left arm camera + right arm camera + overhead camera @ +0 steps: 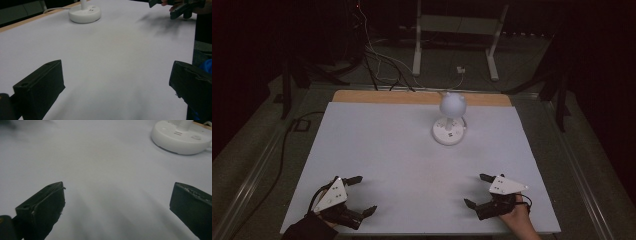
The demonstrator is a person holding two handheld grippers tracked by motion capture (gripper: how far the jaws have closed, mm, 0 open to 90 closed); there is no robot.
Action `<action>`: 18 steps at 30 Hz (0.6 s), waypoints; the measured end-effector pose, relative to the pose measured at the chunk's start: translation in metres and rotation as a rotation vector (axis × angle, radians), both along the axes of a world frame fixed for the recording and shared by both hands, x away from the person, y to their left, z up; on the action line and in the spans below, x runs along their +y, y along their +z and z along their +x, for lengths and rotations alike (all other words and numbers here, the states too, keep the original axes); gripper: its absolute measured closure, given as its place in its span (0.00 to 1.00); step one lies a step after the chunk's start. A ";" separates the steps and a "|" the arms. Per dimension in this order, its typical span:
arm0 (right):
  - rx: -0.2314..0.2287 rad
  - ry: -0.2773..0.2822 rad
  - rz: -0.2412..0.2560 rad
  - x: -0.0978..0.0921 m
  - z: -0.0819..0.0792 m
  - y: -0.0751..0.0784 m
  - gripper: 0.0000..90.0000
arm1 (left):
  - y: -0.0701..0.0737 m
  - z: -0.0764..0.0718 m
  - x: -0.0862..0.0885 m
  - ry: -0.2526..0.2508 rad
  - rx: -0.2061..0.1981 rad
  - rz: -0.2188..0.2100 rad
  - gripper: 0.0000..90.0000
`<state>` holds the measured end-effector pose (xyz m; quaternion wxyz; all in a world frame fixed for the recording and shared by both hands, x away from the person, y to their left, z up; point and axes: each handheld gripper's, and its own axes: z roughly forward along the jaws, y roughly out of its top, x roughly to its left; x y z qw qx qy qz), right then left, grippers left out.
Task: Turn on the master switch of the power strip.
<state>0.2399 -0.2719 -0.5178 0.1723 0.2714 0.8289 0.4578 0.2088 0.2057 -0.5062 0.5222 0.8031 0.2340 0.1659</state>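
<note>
Currently both hands low at near table (pixel 377 145) edge: left gripper (pixel 360 194) and right gripper (pixel 478 190) released, jaws wide, nothing grasped. White round-headed lamp (pixel 450 120) upright, far side, well apart.

Two black grippers, left gripper (pixel 357 195) with a grey three-cornered plate (pixel 332 194) on top dotted with small dark screws, right gripper (pixel 478 190) with the same kind of plate (pixel 505 186), chunky square black jaws, dark sleeve (pixel 309 228) on the left arm, thin black cable (pixel 528 200) by the right hand (pixel 518 218)
</note>
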 end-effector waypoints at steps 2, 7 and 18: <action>-0.003 0.010 0.002 0.001 -0.001 0.000 0.00 | 0.000 0.000 0.000 -0.003 -0.004 0.007 0.00; 0.005 0.013 0.002 0.002 -0.002 0.001 0.00 | -0.001 0.000 -0.001 0.000 -0.004 0.010 0.00; 0.052 0.022 0.016 0.001 -0.001 -0.001 0.00 | -0.001 0.000 -0.001 -0.002 0.005 0.009 0.00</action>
